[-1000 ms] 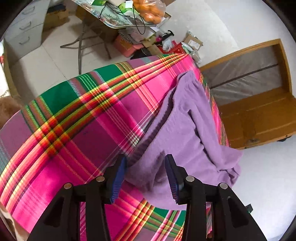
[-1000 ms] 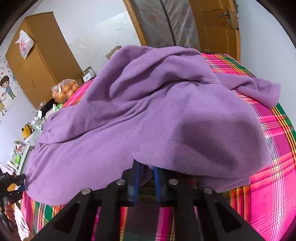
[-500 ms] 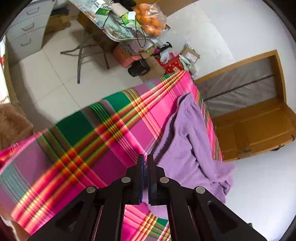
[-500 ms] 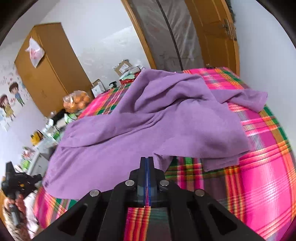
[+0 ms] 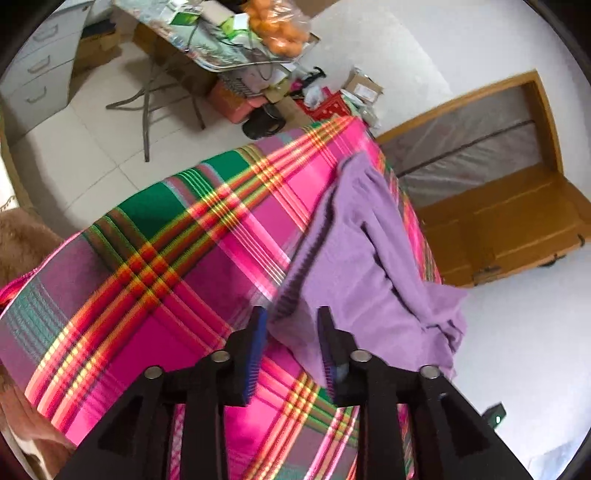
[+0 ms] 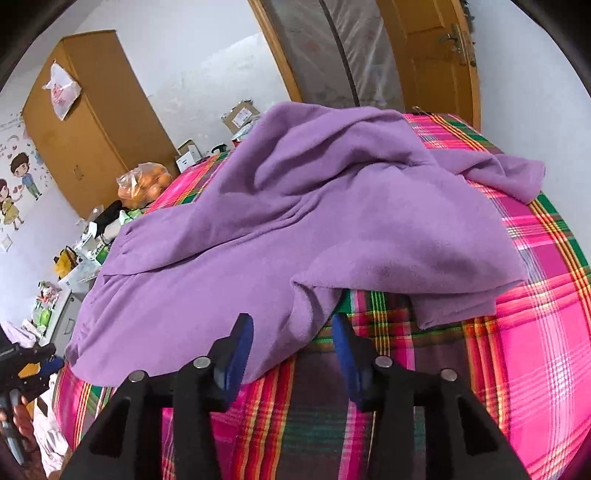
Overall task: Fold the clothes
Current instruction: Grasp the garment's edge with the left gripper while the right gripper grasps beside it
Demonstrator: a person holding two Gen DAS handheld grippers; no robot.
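Observation:
A purple fleece garment (image 5: 362, 258) lies rumpled on a bed under a pink, green and yellow plaid cover (image 5: 166, 277). In the left wrist view my left gripper (image 5: 291, 326) hovers over the garment's ribbed hem corner. Its jaws are opening, and the cloth lies loose between them with the pads clear of it. In the right wrist view the garment (image 6: 295, 206) spreads wide over the plaid cover (image 6: 535, 350). My right gripper (image 6: 291, 328) is at its near edge, jaws opening, with a drooping fold between them that is not pinched.
A folding table with clutter and a bag of oranges (image 5: 280, 29) stands beyond the bed, with boxes on the tiled floor. Grey drawers (image 5: 37, 74) are at the left and a wooden door (image 5: 517, 229) at the right. A wooden wardrobe (image 6: 92, 122) stands against the wall.
Half a second ago both grippers were shut at the garment's edge. Both now stand open, and the cloth rests slack on the cover between the fingers.

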